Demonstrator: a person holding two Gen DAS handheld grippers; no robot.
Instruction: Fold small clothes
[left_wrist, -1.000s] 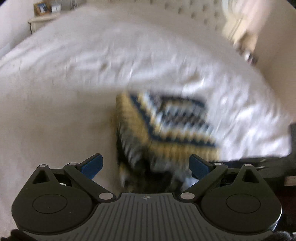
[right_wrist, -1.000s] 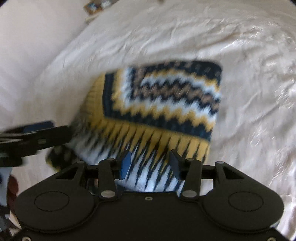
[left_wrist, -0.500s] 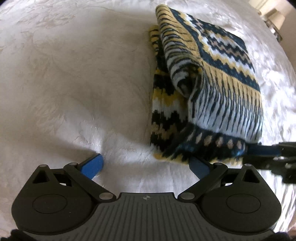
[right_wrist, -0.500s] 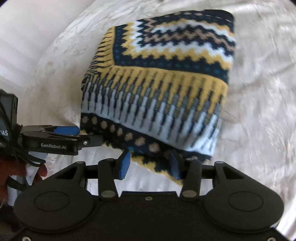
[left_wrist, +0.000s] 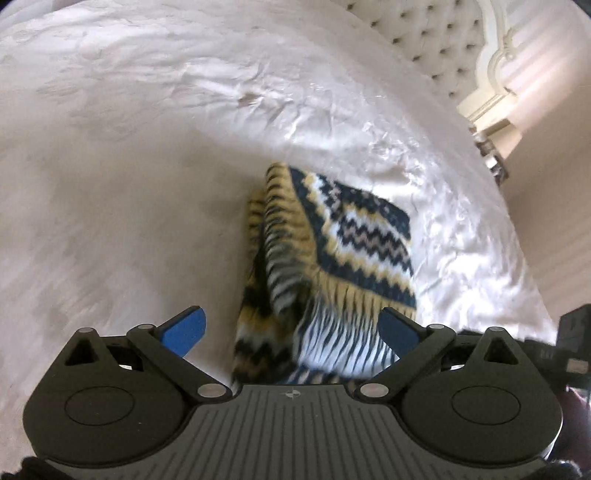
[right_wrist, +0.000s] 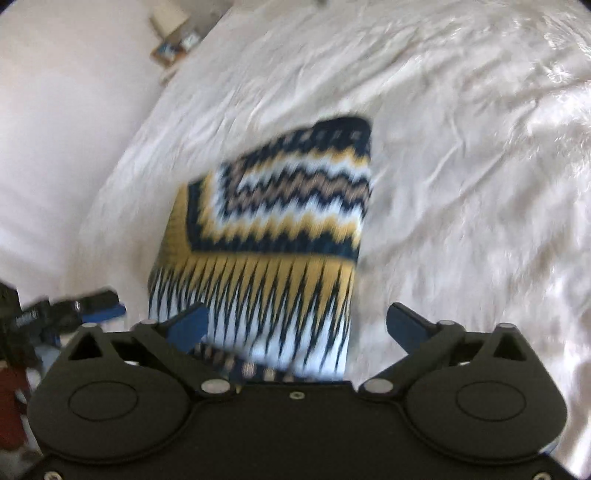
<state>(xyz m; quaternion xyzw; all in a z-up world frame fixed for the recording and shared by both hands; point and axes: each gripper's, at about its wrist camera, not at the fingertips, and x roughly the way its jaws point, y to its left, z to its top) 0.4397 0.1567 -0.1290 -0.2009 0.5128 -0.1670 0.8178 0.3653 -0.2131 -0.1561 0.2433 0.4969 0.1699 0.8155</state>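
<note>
A folded knit sweater (left_wrist: 351, 240), patterned in navy, yellow and white zigzags, lies on the white bedspread (left_wrist: 129, 166). My left gripper (left_wrist: 291, 330) is open, its blue pads wide apart on either side of the sweater's near end without touching it. In the right wrist view the sweater (right_wrist: 273, 229) looks blurred. The jaws of my right gripper (right_wrist: 297, 325) are opening wide; the sweater's near edge lies between them and the pads do not press on it. The left gripper (right_wrist: 99, 306) shows at the left edge of that view.
A tufted cream headboard (left_wrist: 424, 33) stands at the far end of the bed. A small nightstand (right_wrist: 173, 44) with several items sits beyond the bed's left side. The bed's edge (right_wrist: 110, 184) runs down the left of the right wrist view.
The right gripper's jaws, narrow at the sweater's hem before, now stand wide. Both cameras have swung and pulled back, so the sweater looks smaller and blurred. The left jaws stayed wide.
</note>
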